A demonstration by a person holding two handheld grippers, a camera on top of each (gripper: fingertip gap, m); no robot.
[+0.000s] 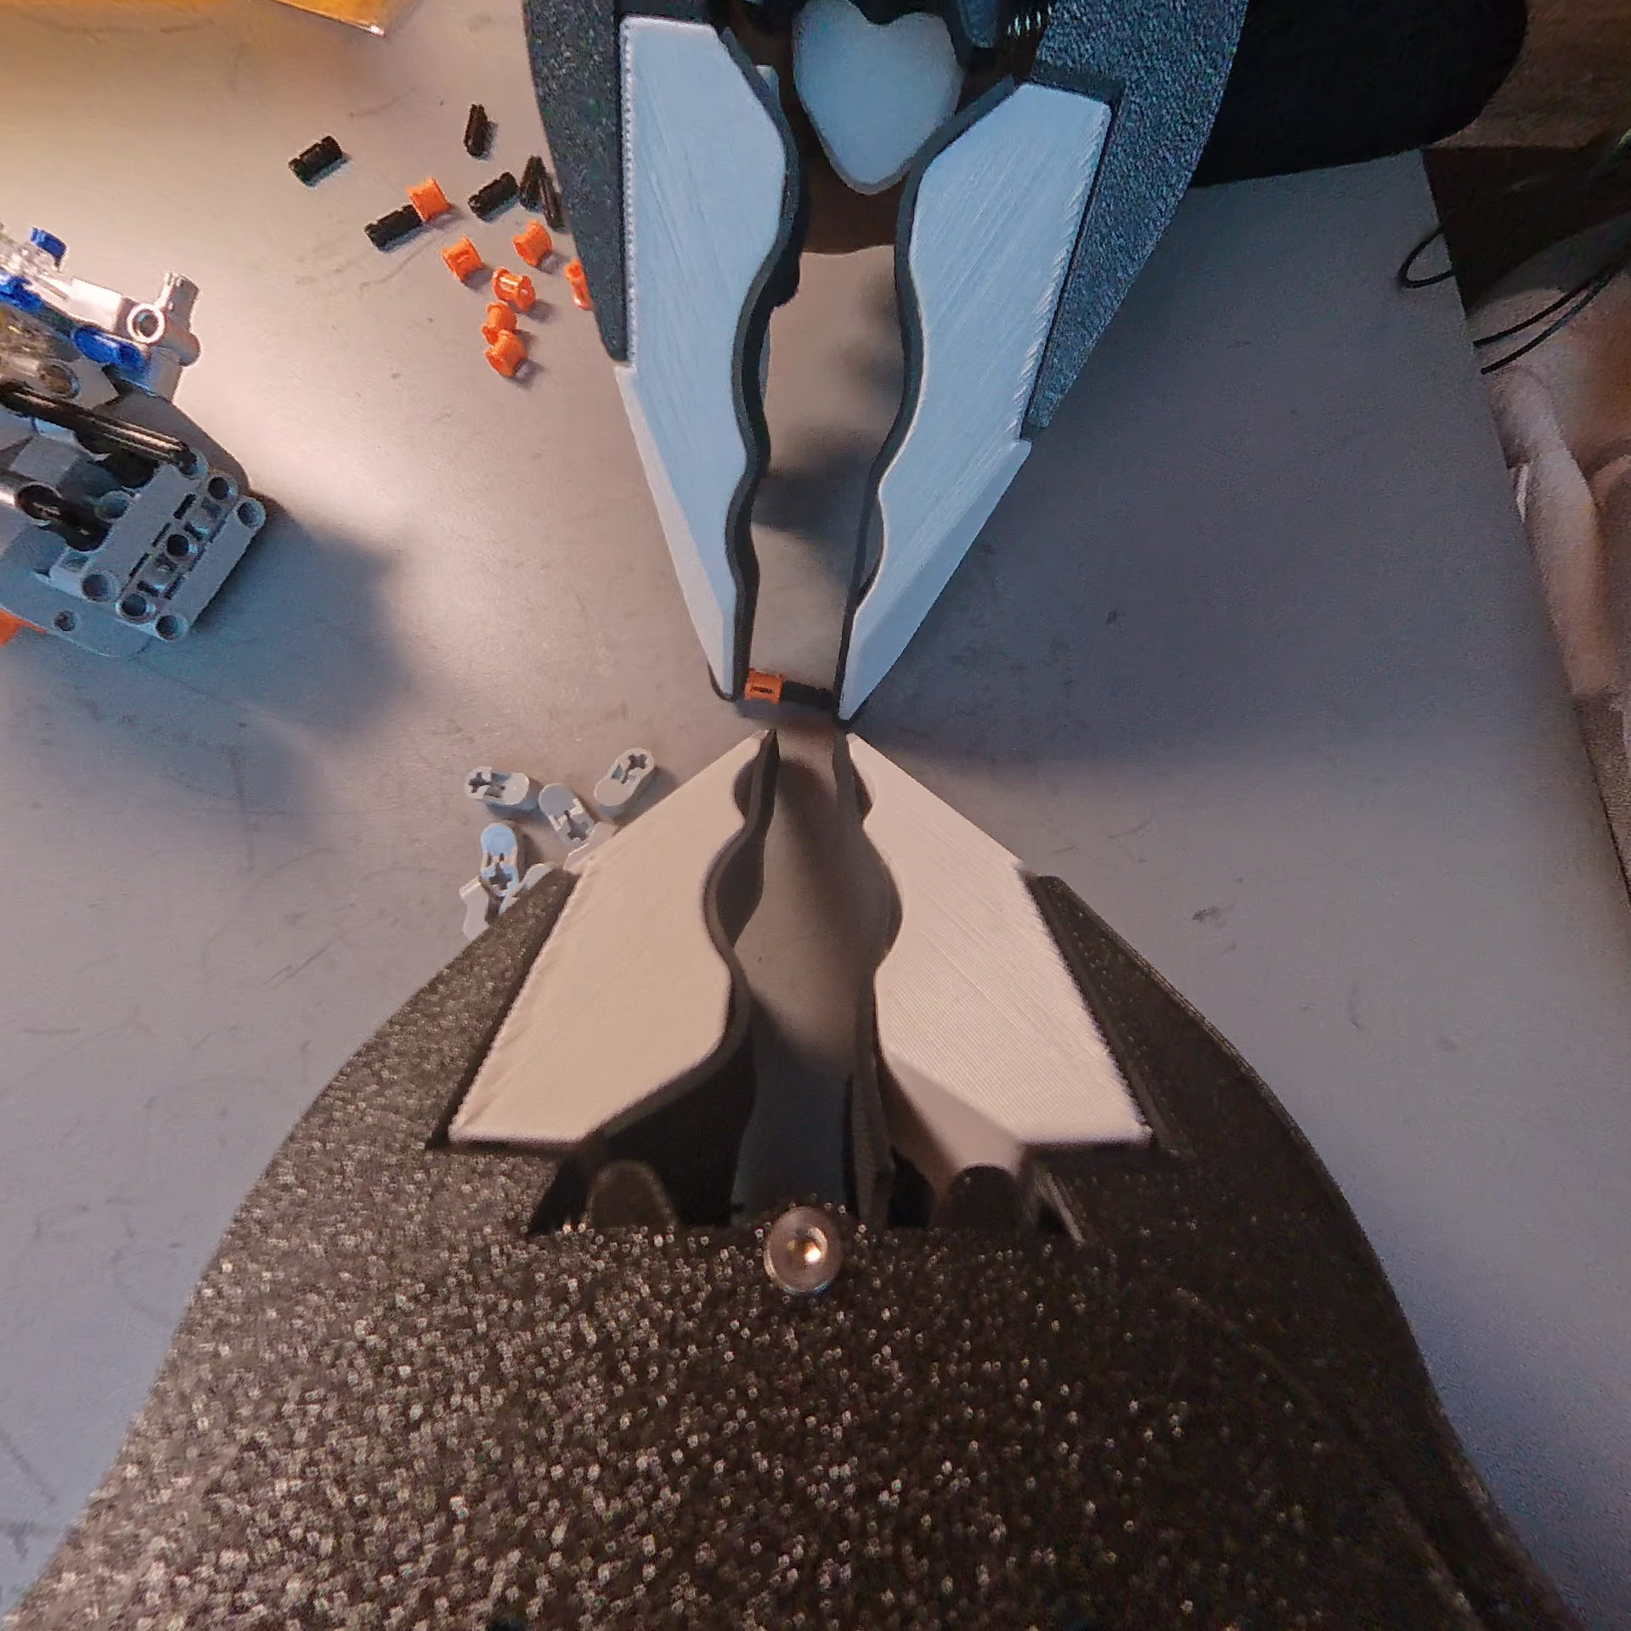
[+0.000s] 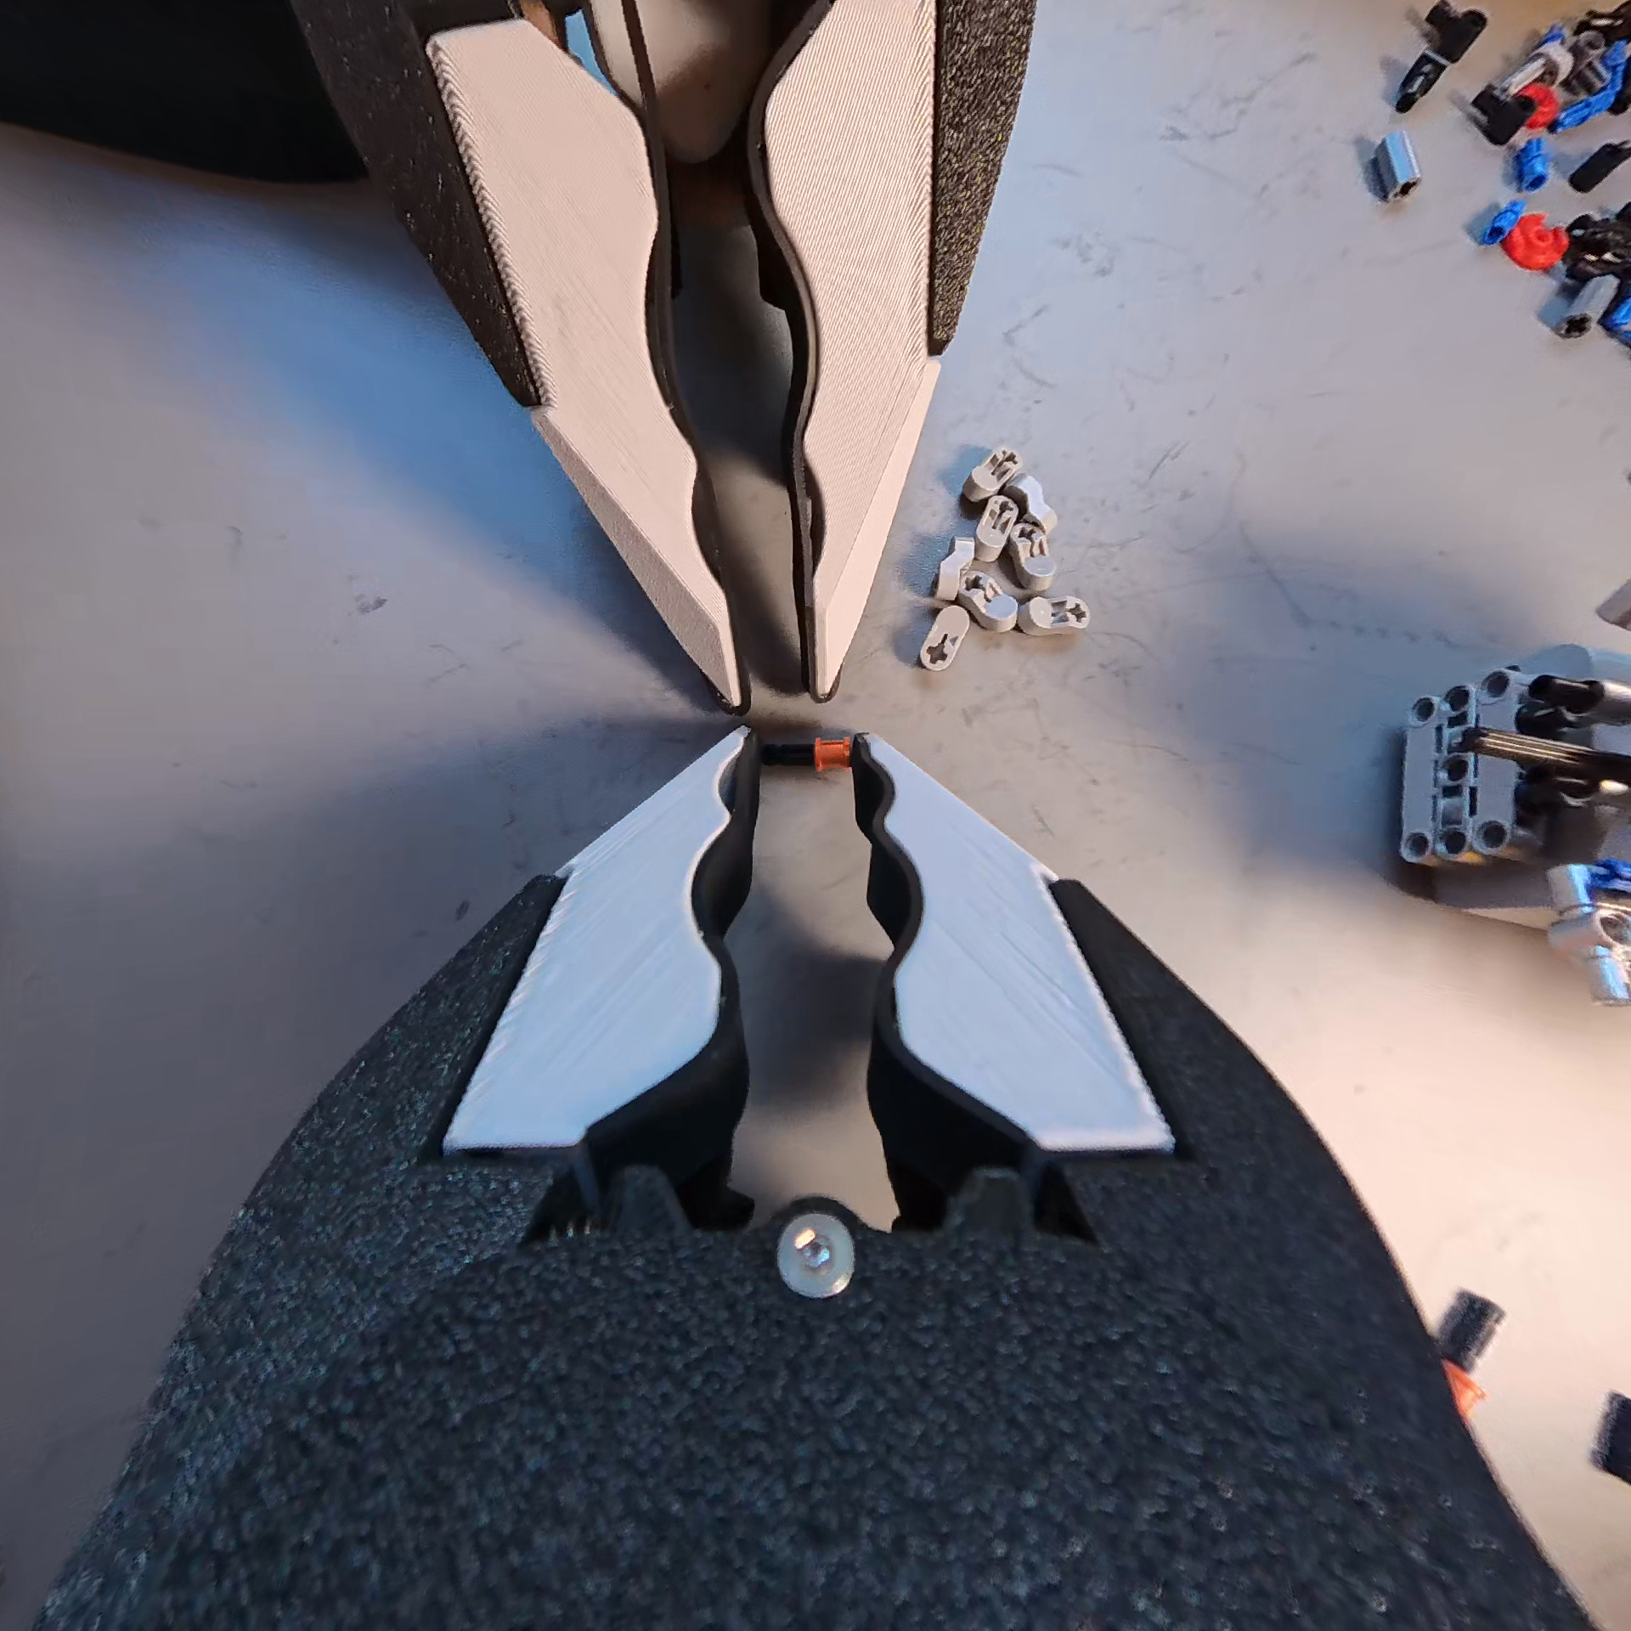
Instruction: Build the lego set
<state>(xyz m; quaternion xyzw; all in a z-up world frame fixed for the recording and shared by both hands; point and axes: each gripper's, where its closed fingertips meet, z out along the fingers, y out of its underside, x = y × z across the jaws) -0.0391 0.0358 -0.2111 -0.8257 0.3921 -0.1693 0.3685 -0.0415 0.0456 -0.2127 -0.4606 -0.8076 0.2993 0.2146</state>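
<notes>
The two grippers meet tip to tip above the grey counter. The right gripper grips a small black pin with an orange bushing on it, held across between its fingertips; the pin's black end is partly in shadow. The left gripper is nearly closed, with a narrow gap at its tips just beside the pin; I cannot tell whether it touches it.

A small heap of light grey connectors lies near the tips; in the left wrist view the left gripper partly hides them. Loose orange bushings and black pins lie farther away. A grey brick assembly is cut off by the picture edge. Blue, red and black small parts are blurred in the corner.
</notes>
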